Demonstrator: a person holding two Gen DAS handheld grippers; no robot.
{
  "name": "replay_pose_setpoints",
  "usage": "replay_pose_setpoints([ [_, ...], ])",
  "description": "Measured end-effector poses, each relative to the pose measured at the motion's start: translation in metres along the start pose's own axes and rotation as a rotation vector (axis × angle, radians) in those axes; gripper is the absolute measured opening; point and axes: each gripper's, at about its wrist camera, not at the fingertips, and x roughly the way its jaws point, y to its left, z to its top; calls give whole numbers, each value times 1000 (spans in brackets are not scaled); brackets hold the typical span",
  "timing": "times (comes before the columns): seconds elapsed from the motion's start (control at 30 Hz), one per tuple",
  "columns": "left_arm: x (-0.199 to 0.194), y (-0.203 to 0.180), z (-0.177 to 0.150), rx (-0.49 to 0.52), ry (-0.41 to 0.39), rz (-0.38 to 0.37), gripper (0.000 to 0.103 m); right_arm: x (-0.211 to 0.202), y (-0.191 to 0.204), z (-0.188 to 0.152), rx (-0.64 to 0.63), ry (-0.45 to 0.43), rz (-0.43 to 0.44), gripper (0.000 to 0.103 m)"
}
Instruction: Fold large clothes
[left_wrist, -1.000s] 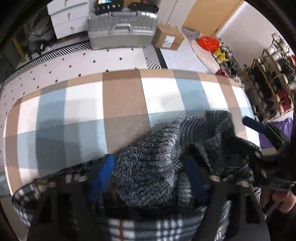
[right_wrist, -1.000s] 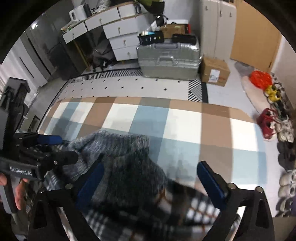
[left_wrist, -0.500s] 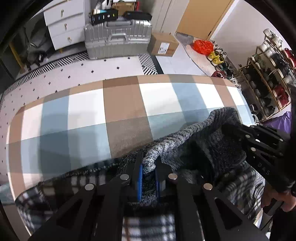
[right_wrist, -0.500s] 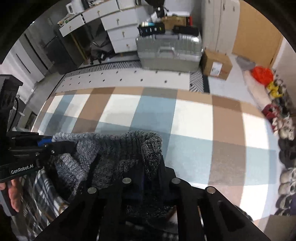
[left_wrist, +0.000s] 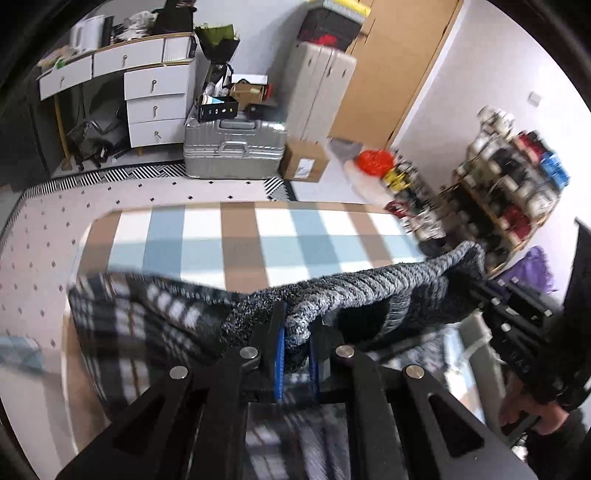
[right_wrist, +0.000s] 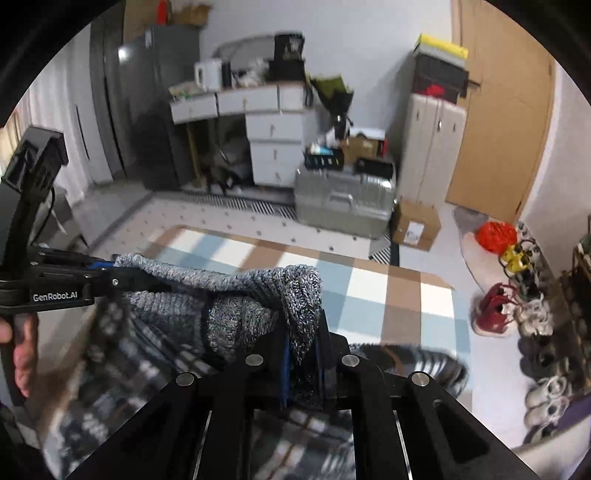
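A large garment with a grey knit hem (left_wrist: 369, 288) (right_wrist: 236, 284) and a black-and-white plaid body (left_wrist: 147, 317) (right_wrist: 122, 362) hangs stretched between both grippers above the checked mat (left_wrist: 240, 236) (right_wrist: 369, 291). My left gripper (left_wrist: 295, 339) is shut on one end of the knit edge. My right gripper (right_wrist: 303, 347) is shut on the other end. Each view shows the other gripper at its side, the right gripper (left_wrist: 517, 325) and the left gripper (right_wrist: 92, 277), each held by a hand. The plaid part droops below and is blurred.
Beyond the mat stand a silver suitcase (left_wrist: 236, 151) (right_wrist: 343, 203), a cardboard box (left_wrist: 304, 166) (right_wrist: 415, 225), white drawers (left_wrist: 155, 103) (right_wrist: 273, 147) and a beige cabinet (left_wrist: 317, 92). A shoe rack (left_wrist: 509, 188) and shoes (right_wrist: 532, 325) line the right side.
Both grippers went from open around the knit edge to shut on it, then rose and pulled apart, lifting the garment off the mat and stretching its edge taut.
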Motion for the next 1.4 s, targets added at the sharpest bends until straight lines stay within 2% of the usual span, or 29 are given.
replay_pose_setpoints([
  [0.07, -18, -2, -28, -41, -29, -42, 5, -24, 13, -21, -1, -26, 5, 10],
  [0.23, -34, -13, -86, -78, -84, -75, 5, -65, 38, -73, 0, -54, 10, 10],
  [0.37, -29, -24, -123, -94, -58, -102, 5, -73, 44, -123, 74, -24, 32, 10],
  [0.53, -13, -26, -153, -122, -14, -119, 5, -69, 51, -185, 100, 18, 13, 10],
  [0.67, -4, -21, -166, -130, 37, -96, 7, -67, 57, -215, 113, 42, 2, 12],
  [0.77, -2, -14, -165, -132, 91, -101, 8, -63, 64, -226, 90, 97, 7, 17],
  [0.87, -14, -10, -167, -131, 138, -114, 12, -60, 71, -230, 42, 138, 61, 33],
  [0.9, -18, -8, -170, -130, 145, -123, 14, -60, 75, -229, 25, 155, 82, 51],
  [0.93, -21, -4, -170, -123, 156, -132, 16, -60, 79, -229, 10, 170, 109, 63],
  [1.03, -36, 5, -180, -121, 186, -133, 25, -62, 89, -226, -47, 243, 155, 73],
  [1.1, -48, 9, -185, -131, 192, -195, 25, -69, 89, -221, -74, 291, 221, 73],
  [1.17, -66, 3, -176, -107, 173, -245, 25, -85, 82, -207, -63, 275, 280, 73],
  [1.27, -92, -18, -143, -9, 115, -219, 25, -106, 56, -165, 3, 194, 303, 81],
  [1.3, -98, -22, -133, 15, 92, -202, 29, -109, 46, -148, 29, 161, 289, 88],
  [1.33, -103, -28, -117, 40, 68, -181, 39, -108, 39, -129, 48, 138, 264, 94],
  [1.4, -107, -23, -90, 38, 21, -130, 53, -100, 28, -95, 72, 117, 214, 94],
])
